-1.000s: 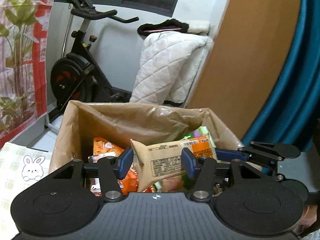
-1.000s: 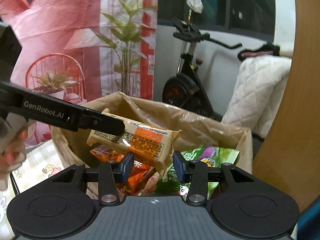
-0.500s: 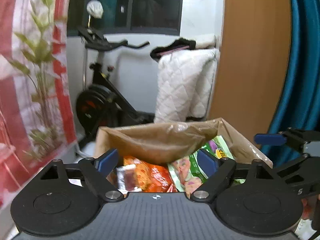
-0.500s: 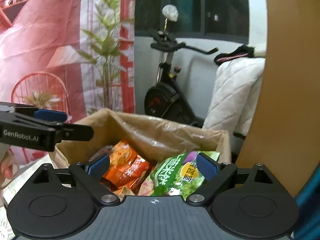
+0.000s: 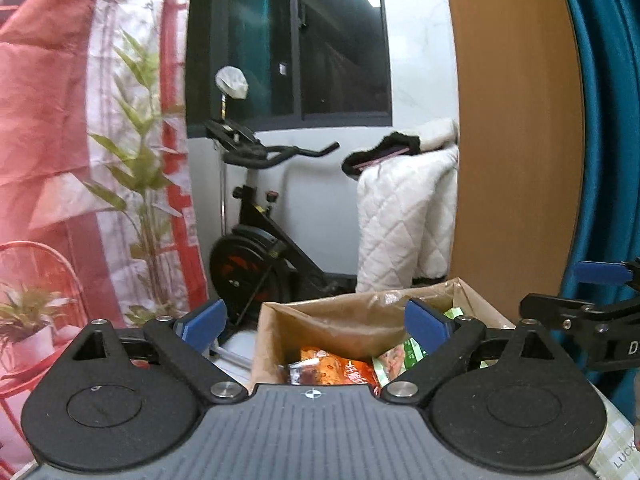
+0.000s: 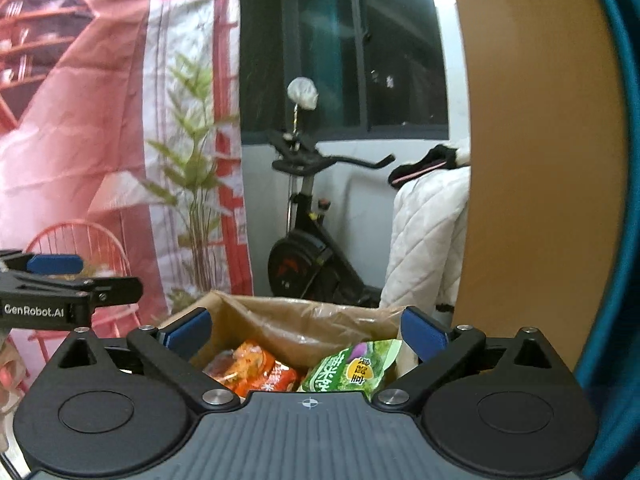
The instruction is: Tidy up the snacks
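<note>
Both the left gripper [image 5: 316,322] and right gripper [image 6: 306,330] hang empty, jaws wide, above the bag [image 6: 304,326] holding the snacks [image 6: 352,368]. The soft bag rim could probably snag a jaw reaching in.

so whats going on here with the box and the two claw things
A person is sorting snacks into a paper-lined cardboard box, with a handheld claw in each hand. Right now the left claw and the right claw are both open, empty and raised in front of the box. Inside it lie an orange snack packet and a green snack bag. An exercise bike stands behind.
</note>
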The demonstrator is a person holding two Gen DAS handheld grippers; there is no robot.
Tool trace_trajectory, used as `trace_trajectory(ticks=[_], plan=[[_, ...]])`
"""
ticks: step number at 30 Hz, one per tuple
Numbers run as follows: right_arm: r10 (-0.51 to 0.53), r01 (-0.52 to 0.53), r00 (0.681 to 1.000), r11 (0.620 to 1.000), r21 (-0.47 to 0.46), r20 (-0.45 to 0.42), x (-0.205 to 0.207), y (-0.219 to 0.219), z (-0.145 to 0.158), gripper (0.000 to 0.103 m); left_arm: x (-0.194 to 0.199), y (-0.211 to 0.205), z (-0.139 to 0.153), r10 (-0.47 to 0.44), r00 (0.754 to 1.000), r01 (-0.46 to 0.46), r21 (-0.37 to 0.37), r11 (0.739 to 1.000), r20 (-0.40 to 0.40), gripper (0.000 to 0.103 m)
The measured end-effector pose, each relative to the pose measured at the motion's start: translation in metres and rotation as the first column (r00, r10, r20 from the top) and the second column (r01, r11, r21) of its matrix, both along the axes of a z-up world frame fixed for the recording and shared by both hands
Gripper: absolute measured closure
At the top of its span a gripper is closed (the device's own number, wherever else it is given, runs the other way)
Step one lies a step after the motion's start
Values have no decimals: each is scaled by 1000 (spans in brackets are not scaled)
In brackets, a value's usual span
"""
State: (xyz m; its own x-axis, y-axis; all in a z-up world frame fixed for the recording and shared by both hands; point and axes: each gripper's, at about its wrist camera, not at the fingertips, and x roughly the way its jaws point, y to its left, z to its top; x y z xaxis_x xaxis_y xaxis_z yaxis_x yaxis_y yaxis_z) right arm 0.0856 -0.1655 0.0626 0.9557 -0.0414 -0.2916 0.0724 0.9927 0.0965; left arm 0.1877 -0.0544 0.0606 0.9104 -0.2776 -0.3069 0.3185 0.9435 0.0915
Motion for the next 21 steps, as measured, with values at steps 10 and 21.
trace_trajectory(ticks=[10,21], plan=[[-25,27,999,998,59,-27,-31,6,8,2,-39,8,13,38,999,-37,-33,999,38,6],[-31,39,996,995,93,-88,-44,8,-8,2,-55,12,9,69,998,-69,-41,997,12,6]])
